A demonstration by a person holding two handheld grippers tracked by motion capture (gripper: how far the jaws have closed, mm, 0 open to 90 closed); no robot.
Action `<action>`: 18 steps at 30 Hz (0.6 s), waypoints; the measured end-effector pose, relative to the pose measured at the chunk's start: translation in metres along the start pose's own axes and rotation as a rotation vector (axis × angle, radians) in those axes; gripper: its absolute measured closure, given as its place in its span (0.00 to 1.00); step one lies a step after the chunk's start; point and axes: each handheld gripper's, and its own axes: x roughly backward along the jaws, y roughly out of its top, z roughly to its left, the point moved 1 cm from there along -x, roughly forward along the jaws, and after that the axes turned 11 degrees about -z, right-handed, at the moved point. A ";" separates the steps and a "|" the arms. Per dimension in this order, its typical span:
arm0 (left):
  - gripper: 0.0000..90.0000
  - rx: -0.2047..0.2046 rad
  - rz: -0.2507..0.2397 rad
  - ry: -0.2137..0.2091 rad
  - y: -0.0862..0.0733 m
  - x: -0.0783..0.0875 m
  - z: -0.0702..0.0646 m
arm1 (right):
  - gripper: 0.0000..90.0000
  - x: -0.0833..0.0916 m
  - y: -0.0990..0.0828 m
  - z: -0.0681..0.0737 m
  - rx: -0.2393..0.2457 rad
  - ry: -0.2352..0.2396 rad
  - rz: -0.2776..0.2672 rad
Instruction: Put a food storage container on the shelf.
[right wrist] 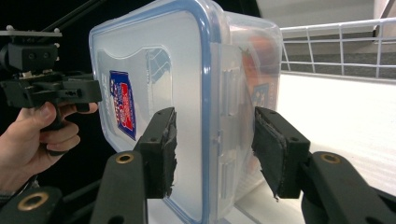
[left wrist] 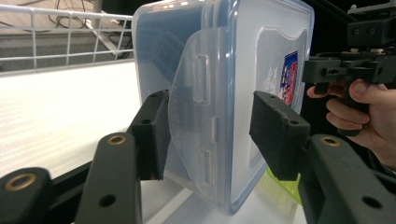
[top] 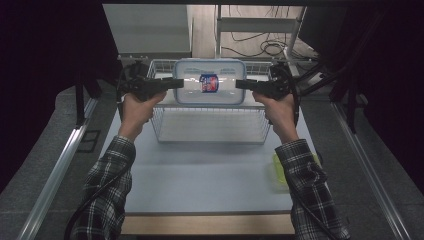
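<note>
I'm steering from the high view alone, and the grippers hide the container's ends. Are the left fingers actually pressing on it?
Observer: It looks not. The left gripper view shows the left gripper straddling the end of the container, with a gap between the lid and the finger on that side.
Operator: And the clip at that end?
Observer: The left clip stands swung out from the wall, not snapped down.
Operator: What about the right end?
Observer: The right gripper straddles its end too, with a gap beside each finger.
</note>
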 end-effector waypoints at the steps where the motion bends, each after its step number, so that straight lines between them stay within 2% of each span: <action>1: 0.53 0.000 -0.007 0.000 0.000 0.000 0.000 | 0.55 -0.001 0.000 0.000 -0.004 -0.006 -0.002; 4: 0.52 -0.002 -0.012 0.010 -0.001 -0.001 0.000 | 0.53 -0.002 0.000 0.001 0.014 -0.034 -0.008; 9: 0.47 0.016 -0.004 0.030 -0.002 -0.005 0.001 | 0.52 -0.011 -0.003 0.007 0.075 -0.098 0.031; 13: 0.47 0.032 -0.016 0.028 -0.002 -0.005 0.006 | 0.52 -0.014 -0.005 0.006 0.059 -0.097 0.024; 16: 0.45 0.007 -0.006 0.060 -0.001 -0.006 0.005 | 0.54 -0.015 -0.007 0.005 0.071 -0.107 0.041; 18: 0.43 0.008 -0.012 0.058 -0.002 -0.006 0.005 | 0.55 -0.015 -0.008 0.005 0.071 -0.120 0.036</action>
